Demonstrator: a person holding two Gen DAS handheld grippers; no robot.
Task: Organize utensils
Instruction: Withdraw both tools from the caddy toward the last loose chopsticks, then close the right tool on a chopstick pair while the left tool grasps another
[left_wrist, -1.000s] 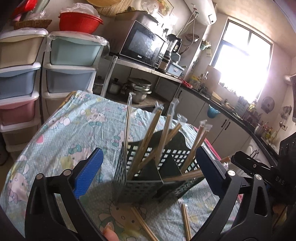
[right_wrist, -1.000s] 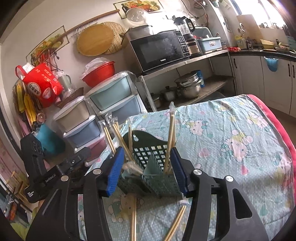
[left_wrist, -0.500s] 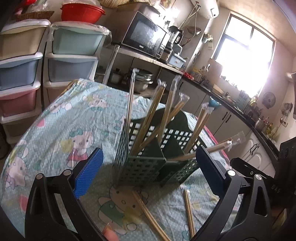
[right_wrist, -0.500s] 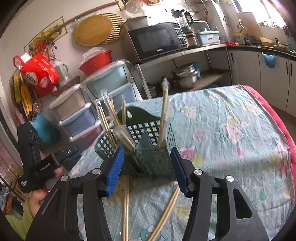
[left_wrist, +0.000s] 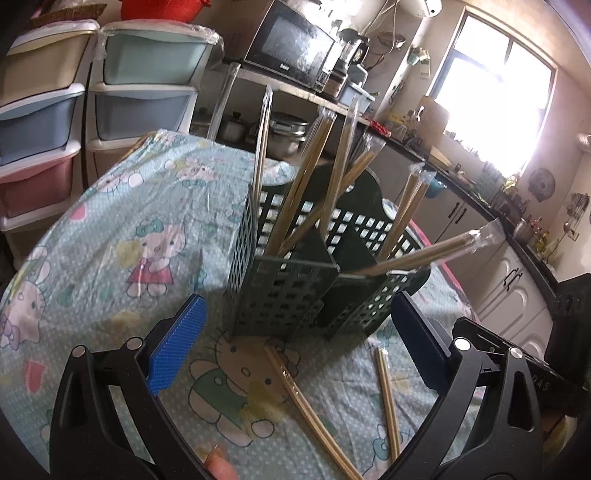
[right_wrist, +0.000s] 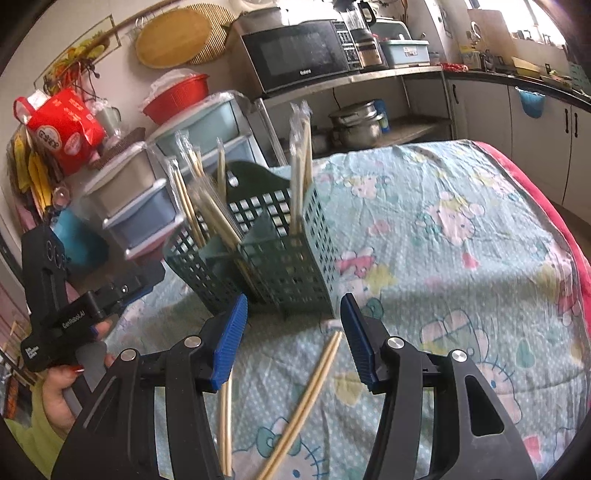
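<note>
Both tongs, left (left_wrist: 295, 347) and right (right_wrist: 291, 336), are hanging open and empty; wrapped chopsticks are mostly standing in the green caddy (left_wrist: 295, 291), while two pairs (right_wrist: 306, 395) are lying on the tabletop (right_wrist: 461, 258).

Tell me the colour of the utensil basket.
Dark green utensil basket, clearest in the left wrist view.
</note>
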